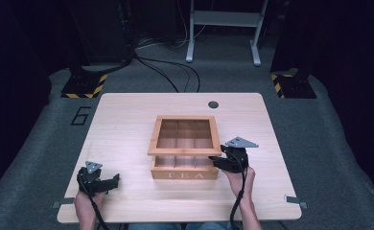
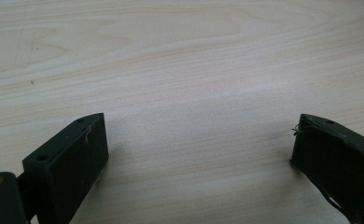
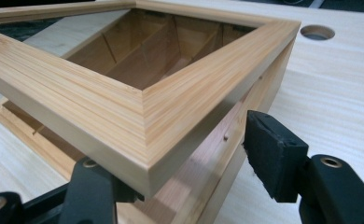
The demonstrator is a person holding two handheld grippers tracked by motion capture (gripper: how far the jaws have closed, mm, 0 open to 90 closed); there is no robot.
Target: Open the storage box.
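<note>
Straddling near corner of hinged lid (image 3: 138,100), right gripper (image 3: 189,154) jaws part-open, one under, one outside; grip unconfirmed. Sitting mid-table (image 1: 127,120), tea box (image 1: 185,168), lid propped ajar. Resting well left, left gripper (image 2: 199,144) gaping wide, empty. Looking rigid, light, smooth-faced; favouring lid's front rim for hold.

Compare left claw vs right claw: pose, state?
The left claw rests on bare table, jaws wide apart with nothing between them; the right claw is at the tea box, one jaw under the raised lid's corner, the other beside it. Both are black and hand-held.
</note>
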